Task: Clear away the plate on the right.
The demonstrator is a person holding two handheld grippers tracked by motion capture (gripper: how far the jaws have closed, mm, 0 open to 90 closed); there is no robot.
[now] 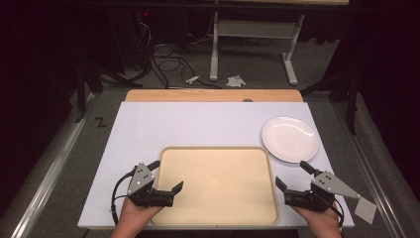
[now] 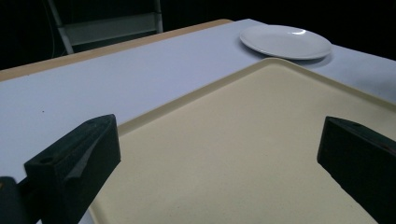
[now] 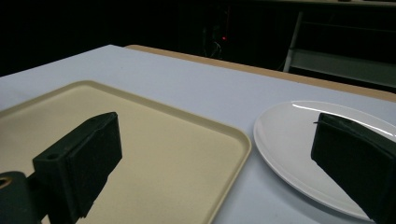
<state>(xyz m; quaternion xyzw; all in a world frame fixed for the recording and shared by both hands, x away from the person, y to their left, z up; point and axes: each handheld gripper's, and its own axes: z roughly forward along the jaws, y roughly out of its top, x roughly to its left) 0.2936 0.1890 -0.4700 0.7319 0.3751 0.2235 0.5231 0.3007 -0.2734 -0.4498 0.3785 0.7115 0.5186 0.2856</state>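
In the high view, a cream tray (image 1: 218, 184) lies at the lower middle of the frame on a white table (image 1: 163, 124), and a white plate (image 1: 289, 139) sits to its upper right, just off the tray's far right corner. The tray is bare and so is the plate. The left gripper (image 1: 166, 175) hovers at the tray's lower left edge with its 2 jaws spread wide and nothing between them. The right gripper (image 1: 292, 174) hangs at the lower right, beside the tray's right edge and just below the plate, jaws also wide apart and holding nothing. A small scrap of paper (image 1: 365, 210) lies at the table's lower right corner.

In the left gripper view, the tray (image 2: 243, 154) fills the lower right of the frame between the 2 black jaws, and the plate (image 2: 286, 42) rests at the upper right, beyond the tray's far corner.

In the right gripper view, the plate (image 3: 299, 144) is at the lower right, partly behind 1 jaw, and the tray (image 3: 154, 154) spreads across the lower left. The plate's rim sits just beside the tray's edge.

Judging from this, the work has barely begun: the plate is untouched on the table, nothing is gripped, and the reach, the grasp and any move of the plate are all left to do.
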